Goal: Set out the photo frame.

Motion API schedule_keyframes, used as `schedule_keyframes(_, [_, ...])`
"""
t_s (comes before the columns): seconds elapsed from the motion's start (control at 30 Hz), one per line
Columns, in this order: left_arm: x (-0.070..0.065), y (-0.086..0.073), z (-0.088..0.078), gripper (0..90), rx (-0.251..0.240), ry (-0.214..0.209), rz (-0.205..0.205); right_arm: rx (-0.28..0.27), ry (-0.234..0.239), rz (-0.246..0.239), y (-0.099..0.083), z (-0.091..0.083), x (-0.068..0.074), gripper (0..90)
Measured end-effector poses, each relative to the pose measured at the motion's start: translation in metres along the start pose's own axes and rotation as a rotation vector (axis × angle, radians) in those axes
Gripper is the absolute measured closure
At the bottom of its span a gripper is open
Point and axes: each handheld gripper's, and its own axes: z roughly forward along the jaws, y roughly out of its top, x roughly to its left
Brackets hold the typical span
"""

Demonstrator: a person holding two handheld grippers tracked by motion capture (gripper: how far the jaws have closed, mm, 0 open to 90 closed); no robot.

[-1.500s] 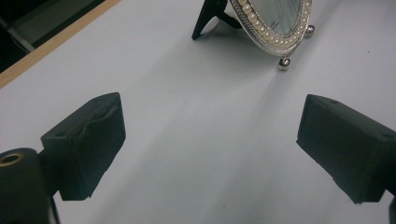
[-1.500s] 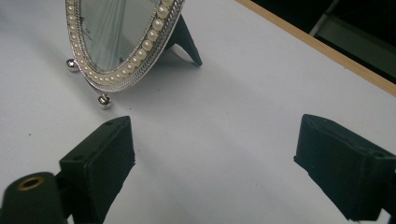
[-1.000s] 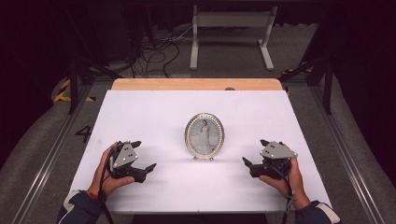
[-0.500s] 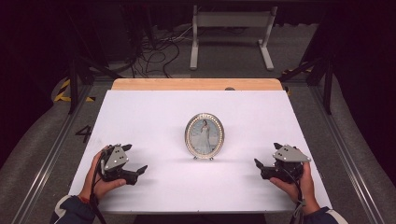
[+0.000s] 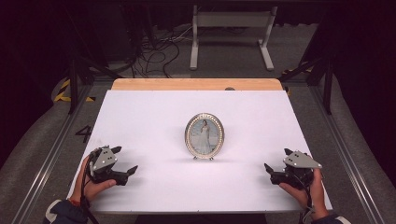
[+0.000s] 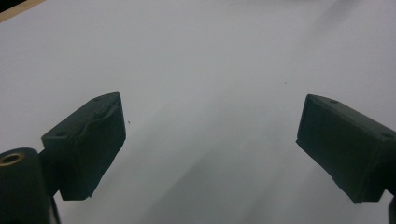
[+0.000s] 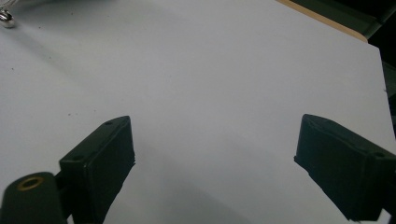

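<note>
Two hands come in from the bottom of the high view, each holding a gripper low over the white surface (image 5: 154, 116). Our left hand (image 5: 95, 184) sits near the front left corner, its forearm in a dark sleeve, and the left gripper (image 5: 124, 160) points in toward the middle of the surface, jaws spread apart with nothing between them. Our right hand (image 5: 308, 186) sits near the front right corner, and the right gripper (image 5: 276, 159) points leftward, jaws likewise parted and empty. A grey three-cornered plate tops each one. Between the two, well apart from both, an oval picture frame (image 5: 204, 136) stands upright on small feet at the middle of the surface, showing a figure in a white dress. A bare wooden strip (image 5: 196, 84) runs along the far edge of the surface.

In the left gripper view, we see the left gripper (image 6: 210, 149) wide open, both black jaws rising over plain white surface (image 6: 201, 56), holding and touching nothing.

In the right gripper view, the right gripper (image 7: 215, 163) is equally wide open and empty over the surface (image 7: 210, 70). A small shiny foot of the frame (image 7: 5, 17) shows at the top left corner, far from the jaws.
</note>
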Motion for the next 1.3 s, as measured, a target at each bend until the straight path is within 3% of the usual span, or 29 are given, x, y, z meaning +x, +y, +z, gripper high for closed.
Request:
schedule_keyframes(0.47, [0.000,-0.014,-0.015,8.4,-0.059,0.002,-0.062,-0.029,0.005,0.056,-0.020,-0.012,-0.006,11.0])
schedule_keyframes(1.3, [-0.003,-0.014,-0.014,8.5,-0.057,0.000,-0.048,-0.021,0.021,0.044,-0.018,-0.009,-0.002,10.6])
